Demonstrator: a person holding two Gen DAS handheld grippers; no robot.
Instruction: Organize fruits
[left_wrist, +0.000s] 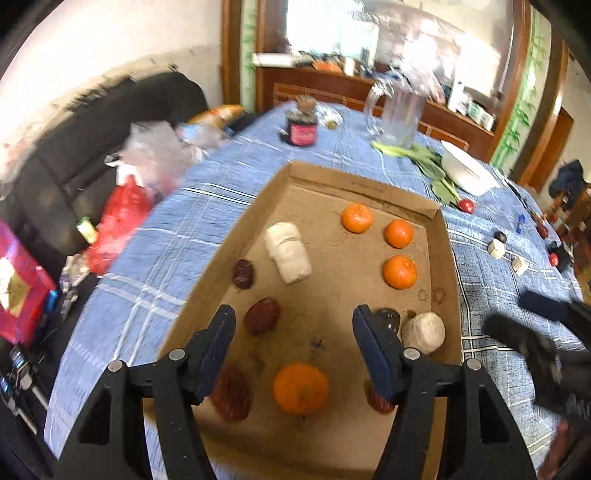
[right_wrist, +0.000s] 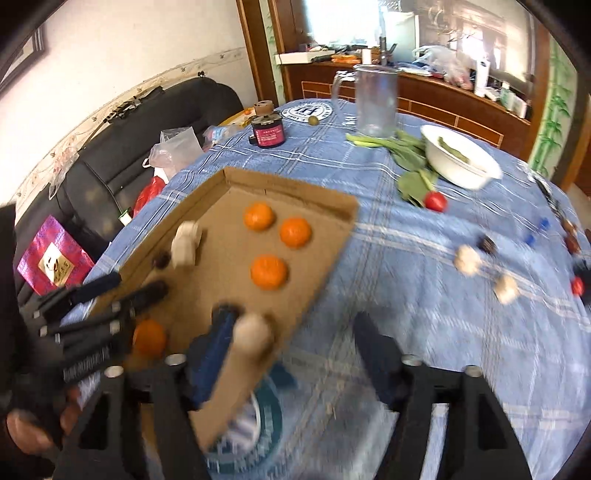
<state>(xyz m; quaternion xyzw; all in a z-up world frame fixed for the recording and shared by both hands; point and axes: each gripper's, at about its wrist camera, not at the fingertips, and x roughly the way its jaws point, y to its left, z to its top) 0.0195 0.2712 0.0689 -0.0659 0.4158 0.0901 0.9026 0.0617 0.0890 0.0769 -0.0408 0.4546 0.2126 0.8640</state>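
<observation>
The left claw (left_wrist: 293, 345) hangs released over the shallow brown cardboard tray (left_wrist: 441, 258), nearest the lone orange tangerine (left_wrist: 300, 387), probably its next pick. The right claw (right_wrist: 295, 354) gapes, empty, astride the tray's right edge. 3 tangerines (left_wrist: 400, 272) cluster toward its far-right corner, apparently sorted.

Four oranges (left_wrist: 357, 218) (left_wrist: 398, 233) (left_wrist: 400, 272) (left_wrist: 300, 387) are counted in the cardboard tray (left_wrist: 406, 201). Two white lumps (left_wrist: 287, 253) (left_wrist: 423, 332) are seen there. One glass pitcher (left_wrist: 399, 110) and one white bowl (left_wrist: 467, 170) are counted on the desk (left_wrist: 147, 258).
</observation>
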